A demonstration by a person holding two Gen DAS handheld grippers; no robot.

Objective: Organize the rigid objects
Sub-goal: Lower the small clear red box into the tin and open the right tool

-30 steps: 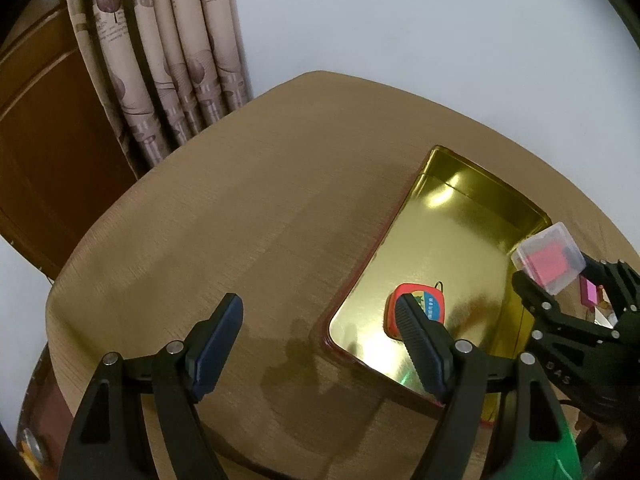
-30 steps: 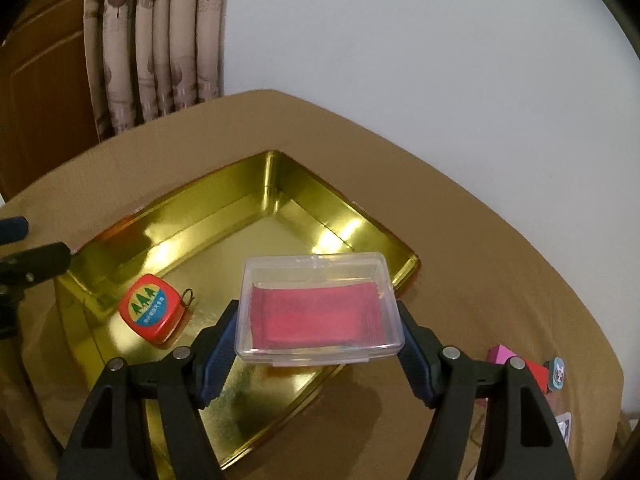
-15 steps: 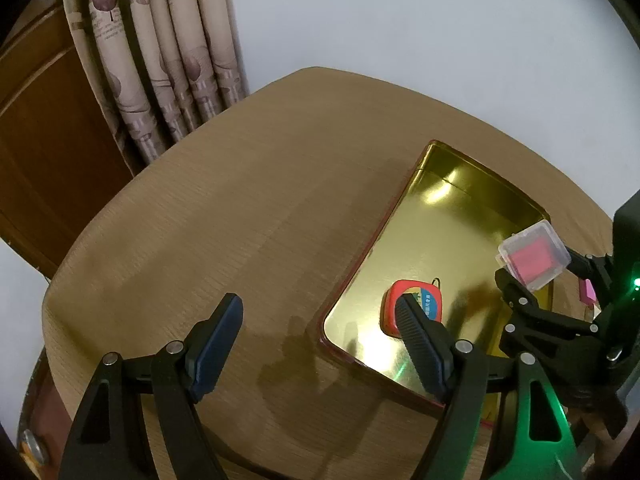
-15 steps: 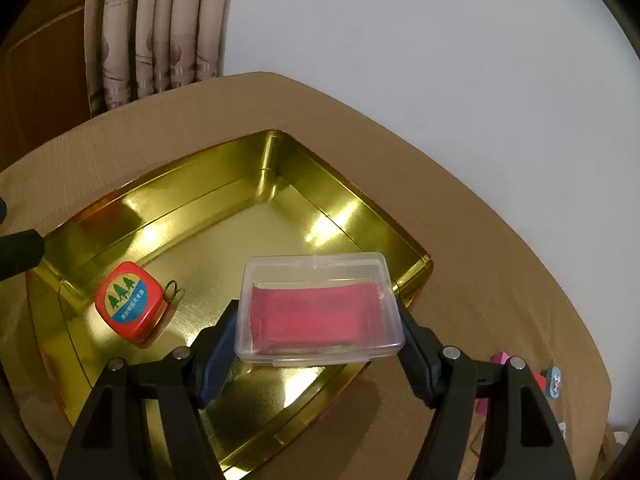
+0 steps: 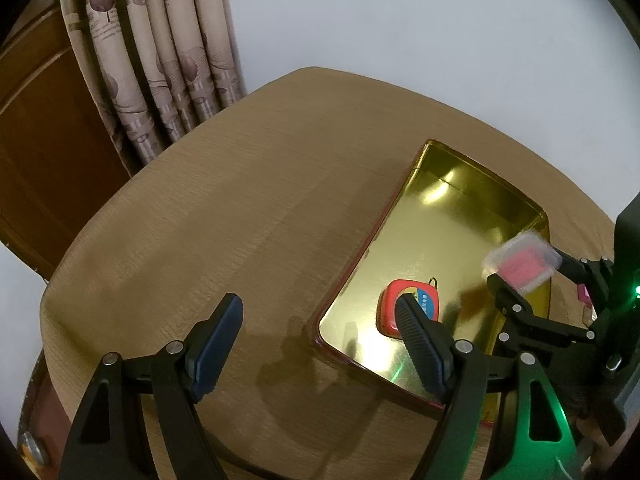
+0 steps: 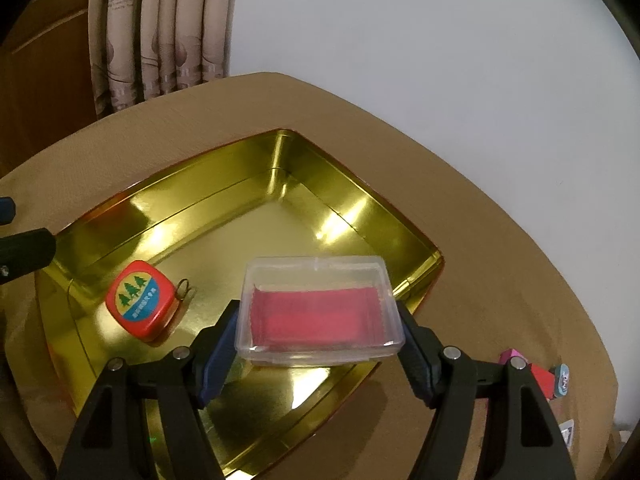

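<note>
My left gripper (image 5: 320,320) hangs with its jaws apart and nothing in them, at the gold tin's (image 6: 360,200) near corner. Inside the tin lies the red tape measure (image 6: 140,306). To its right my right gripper (image 6: 318,320) is clamped on the clear plastic case (image 6: 320,308), held above the tin floor. Slick walls, end-on grip: it could tip out and clatter

Black tongs (image 6: 316,344) — blue ribbed pads (image 6: 218,354), silver screws.
</note>
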